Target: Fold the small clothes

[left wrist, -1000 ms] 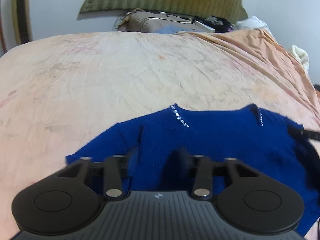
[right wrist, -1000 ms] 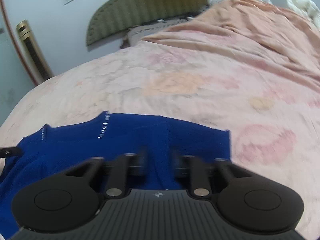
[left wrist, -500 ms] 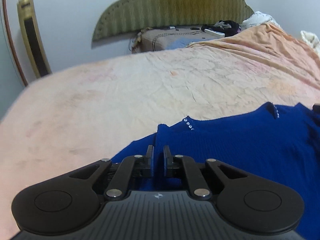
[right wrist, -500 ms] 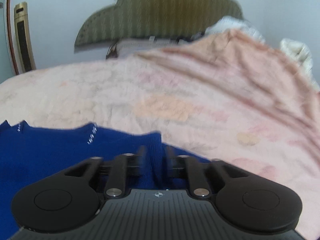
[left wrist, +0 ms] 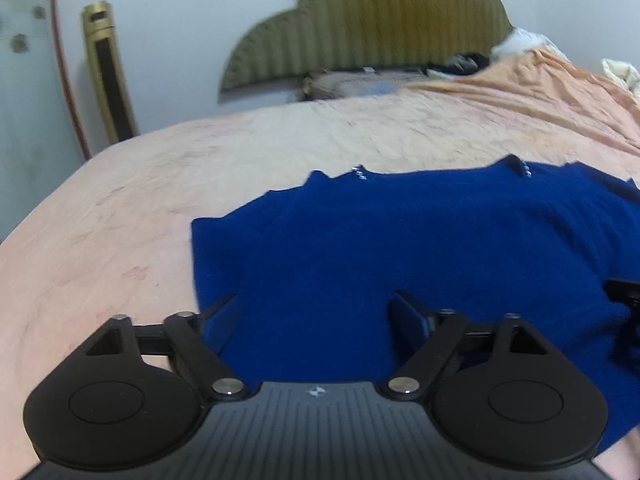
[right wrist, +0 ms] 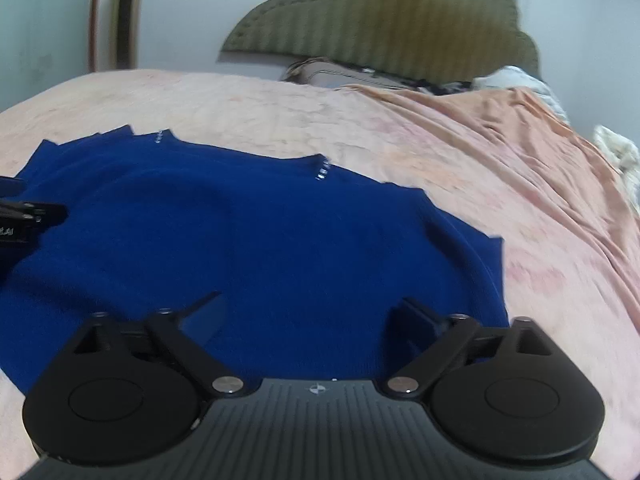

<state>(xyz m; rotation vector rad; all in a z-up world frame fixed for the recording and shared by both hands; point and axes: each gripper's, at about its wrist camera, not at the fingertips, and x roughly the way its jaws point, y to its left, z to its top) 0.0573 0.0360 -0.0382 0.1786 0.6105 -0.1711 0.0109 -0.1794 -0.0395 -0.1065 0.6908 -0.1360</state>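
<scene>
A blue sweater (left wrist: 420, 248) lies flat on a pink-sheeted bed (left wrist: 120, 208), long axis running side to side, its beaded neckline edge (right wrist: 322, 170) toward the green headboard (right wrist: 384, 20). The left gripper (left wrist: 316, 312) and right gripper (right wrist: 308, 308) hover over its near edge, jaws opening wide, gripping nothing. An orange blanket (right wrist: 520, 128) lies bunched well to the right.

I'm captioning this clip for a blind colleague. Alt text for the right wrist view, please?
A blue knit garment lies spread on a pink bedsheet, with the right gripper above its near edge, jaws opening and pressing on nothing. The left gripper shows at the left edge; a green headboard stands behind.
</scene>
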